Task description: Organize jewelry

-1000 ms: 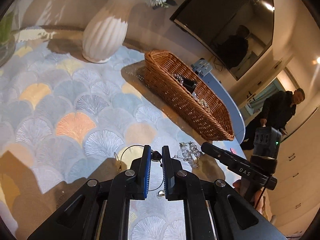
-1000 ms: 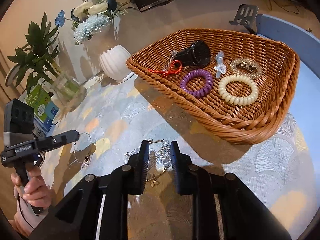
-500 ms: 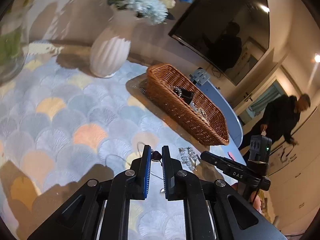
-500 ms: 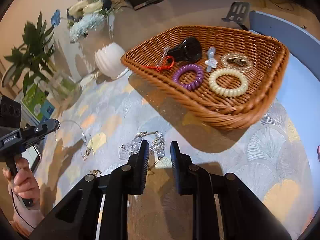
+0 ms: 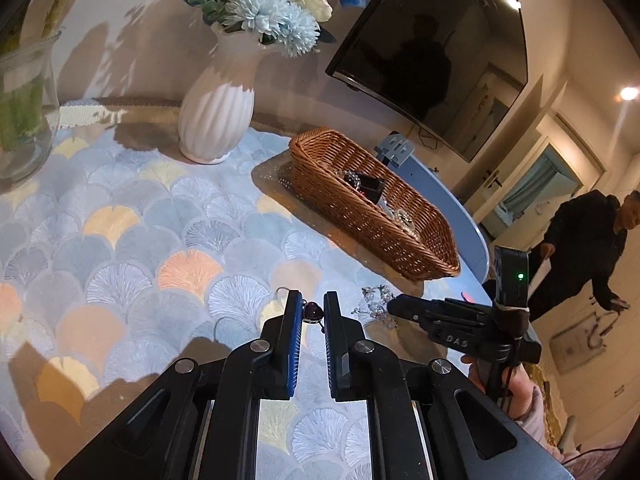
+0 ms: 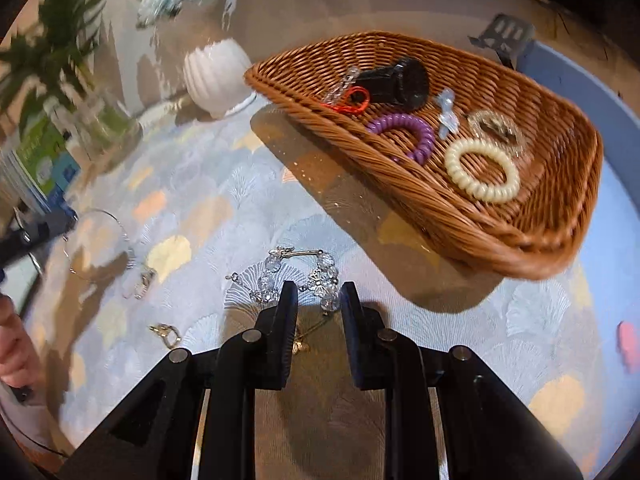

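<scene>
Our left gripper (image 5: 311,312) is clamped on a dark heart pendant (image 5: 313,312) above the patterned tablecloth (image 5: 120,240). Our right gripper (image 6: 318,300), jaws slightly apart and gripping nothing, hovers over a crystal bracelet (image 6: 296,274) near the wicker basket (image 6: 460,216).

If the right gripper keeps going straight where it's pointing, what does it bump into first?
Probably the crystal bracelet lying just past the right gripper fingertips; the wicker basket sits farther on. Depth is hard to judge.
</scene>
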The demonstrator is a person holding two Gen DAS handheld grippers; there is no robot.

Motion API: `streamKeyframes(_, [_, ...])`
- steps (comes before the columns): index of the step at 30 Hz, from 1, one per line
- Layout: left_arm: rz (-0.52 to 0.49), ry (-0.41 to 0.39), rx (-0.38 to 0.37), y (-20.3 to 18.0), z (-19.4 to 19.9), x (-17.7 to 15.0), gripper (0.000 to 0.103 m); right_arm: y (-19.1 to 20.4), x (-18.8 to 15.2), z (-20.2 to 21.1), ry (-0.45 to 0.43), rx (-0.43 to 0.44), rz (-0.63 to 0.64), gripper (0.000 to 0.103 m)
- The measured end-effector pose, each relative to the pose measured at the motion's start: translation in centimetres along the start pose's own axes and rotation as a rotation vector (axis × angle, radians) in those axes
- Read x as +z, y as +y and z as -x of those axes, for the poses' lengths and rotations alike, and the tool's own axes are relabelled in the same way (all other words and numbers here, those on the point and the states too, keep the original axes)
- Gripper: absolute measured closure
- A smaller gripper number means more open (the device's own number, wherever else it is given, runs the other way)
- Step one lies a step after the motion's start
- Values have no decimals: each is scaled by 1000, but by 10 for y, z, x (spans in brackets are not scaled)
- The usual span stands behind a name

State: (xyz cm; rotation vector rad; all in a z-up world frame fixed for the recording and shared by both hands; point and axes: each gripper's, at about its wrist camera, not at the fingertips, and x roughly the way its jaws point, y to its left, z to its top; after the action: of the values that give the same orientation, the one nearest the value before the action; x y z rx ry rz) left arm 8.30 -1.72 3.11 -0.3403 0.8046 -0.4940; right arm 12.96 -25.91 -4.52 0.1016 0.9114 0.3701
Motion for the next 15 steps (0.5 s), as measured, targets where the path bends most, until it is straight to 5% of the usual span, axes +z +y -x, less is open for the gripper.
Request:
streamKeyframes(8, [-31, 9, 10, -3, -1, 4, 92, 25, -7, -4, -16, -148, 144, 82])
streamKeyframes(9, [-33, 10, 10, -3, -1, 4, 92, 26, -9, -3, -19, -145, 147, 92])
streamKeyframes(15, [-74, -9, -3, -10, 5, 4, 92, 31, -9, 27, -93, -77, 153, 92])
